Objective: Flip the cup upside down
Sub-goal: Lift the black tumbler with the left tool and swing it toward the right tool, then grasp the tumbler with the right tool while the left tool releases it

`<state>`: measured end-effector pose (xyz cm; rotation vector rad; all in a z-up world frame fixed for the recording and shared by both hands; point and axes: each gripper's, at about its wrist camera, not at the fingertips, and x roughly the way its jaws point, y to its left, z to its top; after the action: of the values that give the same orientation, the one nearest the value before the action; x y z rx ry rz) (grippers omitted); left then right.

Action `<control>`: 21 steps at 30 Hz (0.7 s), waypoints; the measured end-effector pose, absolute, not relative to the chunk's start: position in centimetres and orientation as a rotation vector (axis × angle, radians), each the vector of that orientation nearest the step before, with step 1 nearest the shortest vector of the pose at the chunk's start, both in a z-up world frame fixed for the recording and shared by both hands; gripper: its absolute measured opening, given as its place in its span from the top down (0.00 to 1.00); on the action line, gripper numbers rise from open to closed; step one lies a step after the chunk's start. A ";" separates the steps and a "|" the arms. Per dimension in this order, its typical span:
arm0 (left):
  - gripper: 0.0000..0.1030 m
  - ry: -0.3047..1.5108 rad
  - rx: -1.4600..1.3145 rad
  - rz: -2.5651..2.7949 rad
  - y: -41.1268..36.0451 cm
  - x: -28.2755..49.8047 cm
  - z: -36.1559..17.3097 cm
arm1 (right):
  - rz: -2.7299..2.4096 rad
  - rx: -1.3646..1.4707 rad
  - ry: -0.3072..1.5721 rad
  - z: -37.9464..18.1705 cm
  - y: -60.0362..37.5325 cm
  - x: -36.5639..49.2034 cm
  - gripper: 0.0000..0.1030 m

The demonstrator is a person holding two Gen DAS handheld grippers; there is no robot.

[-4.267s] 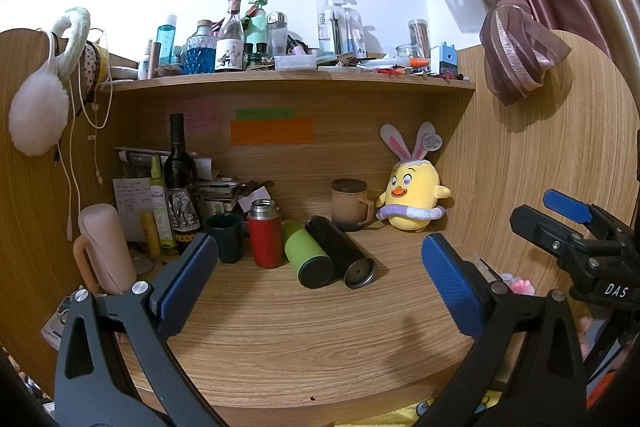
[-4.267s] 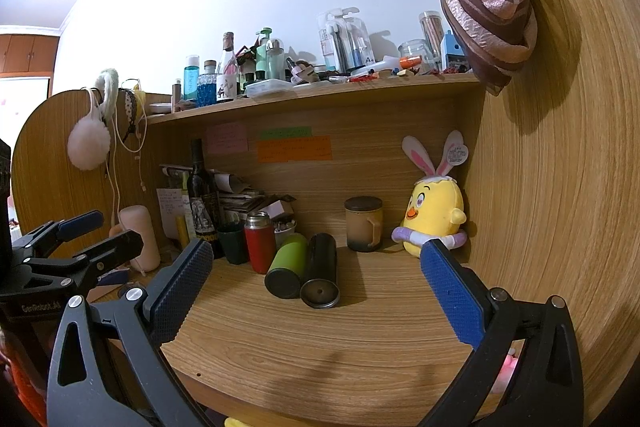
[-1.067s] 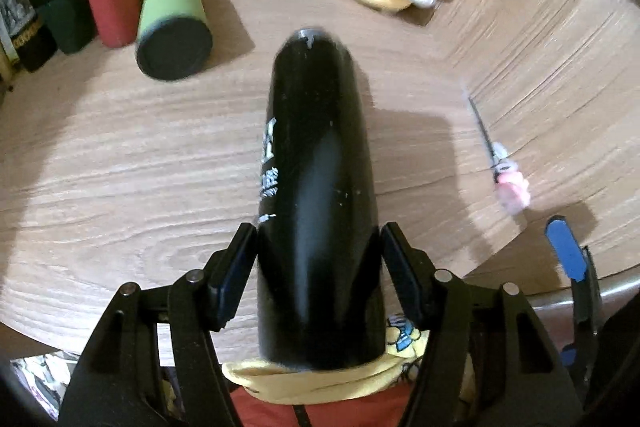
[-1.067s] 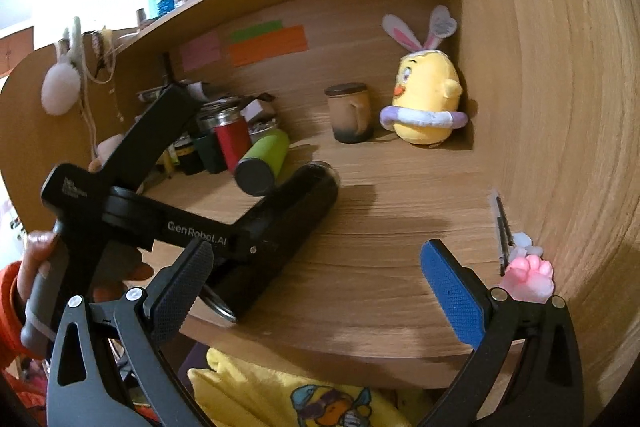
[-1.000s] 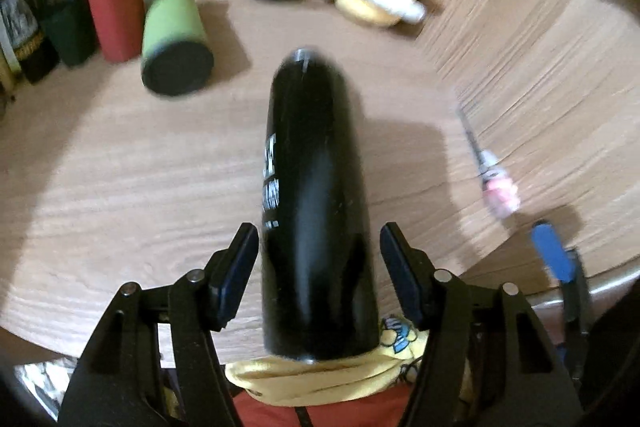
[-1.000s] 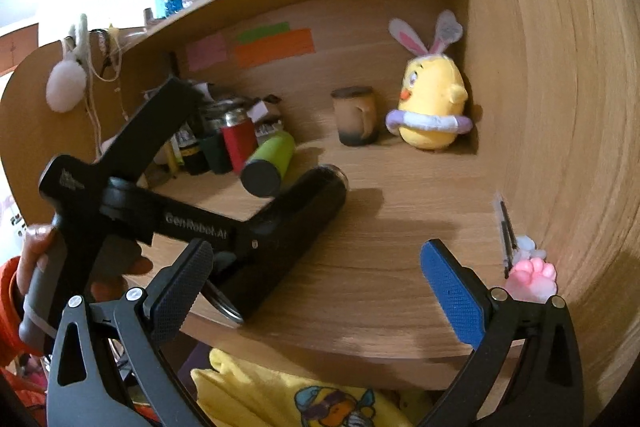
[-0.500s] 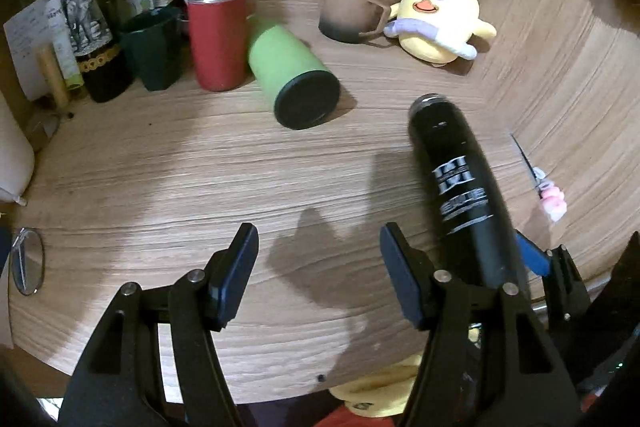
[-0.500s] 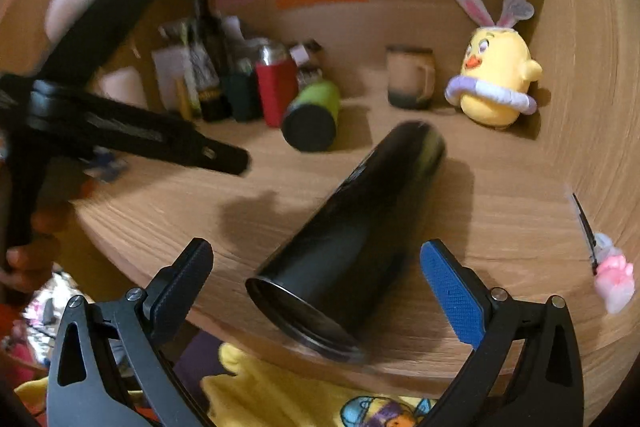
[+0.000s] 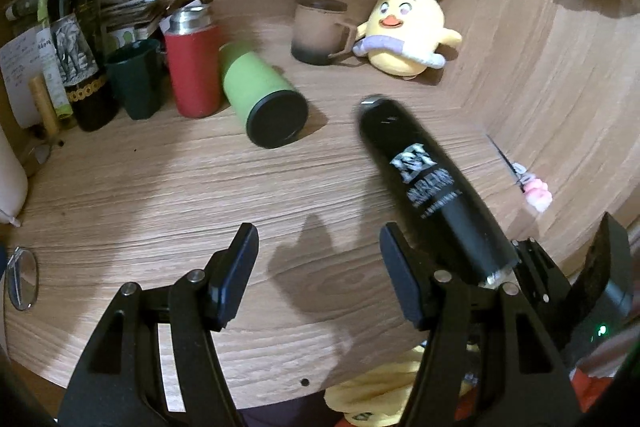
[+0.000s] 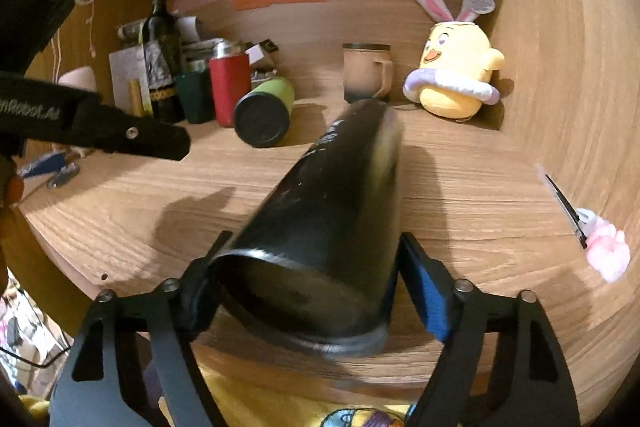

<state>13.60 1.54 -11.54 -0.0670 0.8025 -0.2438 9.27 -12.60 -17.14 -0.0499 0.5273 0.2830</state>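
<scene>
Gripping the black cup (image 10: 320,227) near its open end, the right tool (image 10: 308,291) holds it tilted above the desk (image 9: 160,187). The left tool (image 9: 316,267) hangs spread, gripping nothing.

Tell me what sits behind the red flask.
Behind the red flask a stack of papers and a small box show; whatever lies lower behind it is covered.
</scene>
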 end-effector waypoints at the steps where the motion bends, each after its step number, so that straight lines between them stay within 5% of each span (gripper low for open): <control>1: 0.39 0.793 -0.063 -0.252 1.3 13.4 -11.3 | 0.280 -0.045 0.519 -17.0 -12.9 9.3 0.38; 21: 0.39 0.552 -0.034 -0.521 -2.0 9.0 -3.4 | 0.375 -0.064 0.276 -9.6 -12.7 5.5 0.41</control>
<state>9.03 -1.99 -3.37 -0.0344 0.5521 -0.5206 5.45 -12.73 -9.62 -0.0636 0.2765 0.3747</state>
